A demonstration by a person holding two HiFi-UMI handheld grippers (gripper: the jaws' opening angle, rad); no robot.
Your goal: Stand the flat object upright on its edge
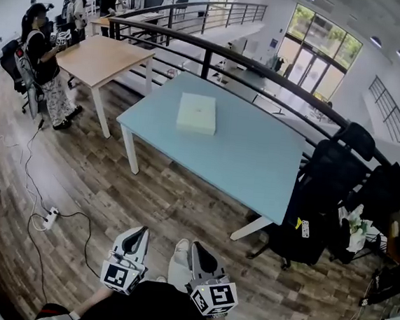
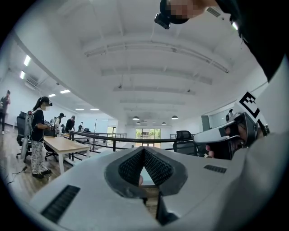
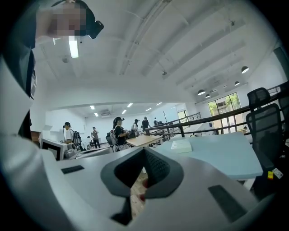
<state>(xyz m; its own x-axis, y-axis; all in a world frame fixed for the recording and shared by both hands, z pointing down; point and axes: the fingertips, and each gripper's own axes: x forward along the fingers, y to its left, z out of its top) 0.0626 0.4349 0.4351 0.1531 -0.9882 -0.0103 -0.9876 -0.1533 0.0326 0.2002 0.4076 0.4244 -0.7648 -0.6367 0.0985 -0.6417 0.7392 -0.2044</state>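
Note:
A flat pale square object (image 1: 197, 113) lies face down on the light blue table (image 1: 256, 161), toward its far left part. The right gripper view shows it small and far off (image 3: 180, 146) on that table (image 3: 221, 153). Both grippers hang low in front of my body, well short of the table. My left gripper (image 1: 135, 235) is shut with nothing in it, its jaws meeting at the tip (image 2: 143, 150). My right gripper (image 1: 198, 247) is also shut and empty (image 3: 144, 150).
A wooden table (image 1: 104, 59) stands left of the blue one, with people (image 1: 44, 63) beside it. A black railing (image 1: 265, 70) runs behind the tables. Black office chairs (image 1: 322, 203) crowd the blue table's right end. A power strip and cables (image 1: 46, 218) lie on the wood floor.

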